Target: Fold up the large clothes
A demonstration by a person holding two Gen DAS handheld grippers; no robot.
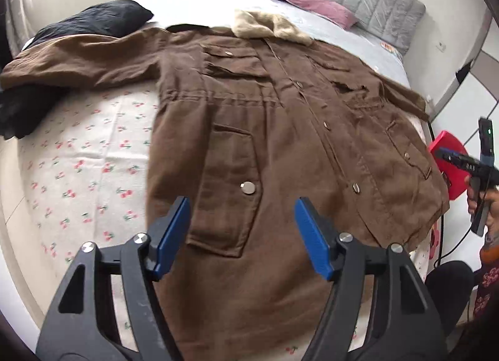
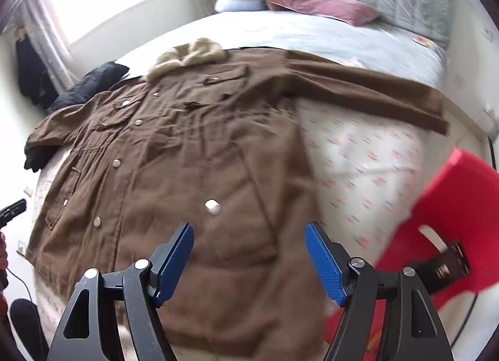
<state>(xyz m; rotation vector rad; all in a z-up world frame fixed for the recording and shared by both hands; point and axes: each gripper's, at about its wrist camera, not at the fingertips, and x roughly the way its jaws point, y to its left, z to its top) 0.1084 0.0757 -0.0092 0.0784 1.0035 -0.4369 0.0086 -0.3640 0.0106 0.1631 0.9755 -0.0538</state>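
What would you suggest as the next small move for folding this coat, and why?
Probably lower the open left claw onto the brown coat's near hem to grip it: the coat lies flat and spread on the bed, and the right claw is also open, holding nothing.

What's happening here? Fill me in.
A person holds a two-finger gripper in each hand over a bed. A brown coat with a fur collar lies spread flat, front up, sleeves out to the sides. The left gripper and right gripper are both open above the coat's hem end, gripping nothing. No fold shows yet. A red stool stands beside the bed.
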